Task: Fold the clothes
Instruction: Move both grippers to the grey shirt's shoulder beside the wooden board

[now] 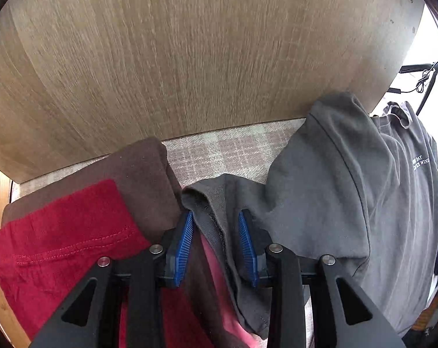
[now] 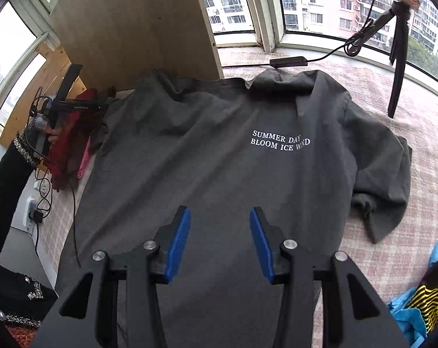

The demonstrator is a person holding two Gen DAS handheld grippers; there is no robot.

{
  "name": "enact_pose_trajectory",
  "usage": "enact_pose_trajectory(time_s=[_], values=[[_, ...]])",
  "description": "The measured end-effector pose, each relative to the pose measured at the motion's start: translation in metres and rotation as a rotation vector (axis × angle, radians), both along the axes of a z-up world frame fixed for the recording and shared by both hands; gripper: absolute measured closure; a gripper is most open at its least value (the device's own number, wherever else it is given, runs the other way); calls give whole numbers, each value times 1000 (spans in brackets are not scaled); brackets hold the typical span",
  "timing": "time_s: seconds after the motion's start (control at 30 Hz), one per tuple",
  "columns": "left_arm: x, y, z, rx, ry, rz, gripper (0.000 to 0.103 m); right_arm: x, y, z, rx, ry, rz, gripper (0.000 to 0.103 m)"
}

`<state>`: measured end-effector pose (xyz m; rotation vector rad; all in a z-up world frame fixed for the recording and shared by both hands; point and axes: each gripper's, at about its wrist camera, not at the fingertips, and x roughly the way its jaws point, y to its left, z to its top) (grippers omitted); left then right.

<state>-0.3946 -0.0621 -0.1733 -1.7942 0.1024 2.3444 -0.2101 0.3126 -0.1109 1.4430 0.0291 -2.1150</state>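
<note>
A dark grey T-shirt (image 2: pixel 219 156) with white lettering lies spread on a plaid-covered surface (image 2: pixel 392 249). In the left wrist view its sleeve (image 1: pixel 213 203) lies between the blue pads of my left gripper (image 1: pixel 216 217), whose jaws stand apart around the fabric's hem. The shirt's body (image 1: pixel 334 188) runs off to the right there. My right gripper (image 2: pixel 220 214) is open and hovers over the shirt's lower part, holding nothing. The left gripper (image 2: pixel 62 101) shows at the shirt's left sleeve in the right wrist view.
A red garment (image 1: pixel 59 237) on a brown one (image 1: pixel 143 174) lies left of the left gripper. A wooden board (image 1: pixel 175 58) stands behind. Blue and yellow clothes (image 2: pixel 421 304) lie at the right. A black stand (image 2: pixel 398 58), cables and windows lie beyond.
</note>
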Motion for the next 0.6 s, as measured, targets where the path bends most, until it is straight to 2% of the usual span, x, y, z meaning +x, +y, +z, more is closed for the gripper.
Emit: enact_pose_trajectory(time_s=[0.1, 0.13, 0.17, 0.2, 0.27, 0.4, 0.47, 0.57, 0.6], values=[[2, 3, -4, -17, 7, -13, 69, -18, -41, 0, -23, 37, 79, 61], [3, 3, -4, -24, 17, -10, 72, -24, -57, 0, -32, 49, 103, 61], [4, 3, -5, -30, 27, -7, 90, -31, -72, -3, -38, 56, 123, 61], [5, 3, -5, -37, 36, -5, 98, -37, -87, -6, -41, 58, 140, 61], [10, 1, -1, -19, 61, 11, 98, -50, -116, -14, -47, 61, 173, 61], [29, -4, 33, 6, 148, 24, 98, -73, -170, -32, -42, 52, 234, 61], [41, -13, 53, 4, 186, 41, 98, -79, -188, -44, 13, 69, 246, 61], [59, -26, 82, 2, 244, 66, 98, -89, -199, -59, 171, 140, 168, 61], [65, -31, 92, 1, 263, 75, 98, -91, -199, -63, 184, 137, 156, 61]])
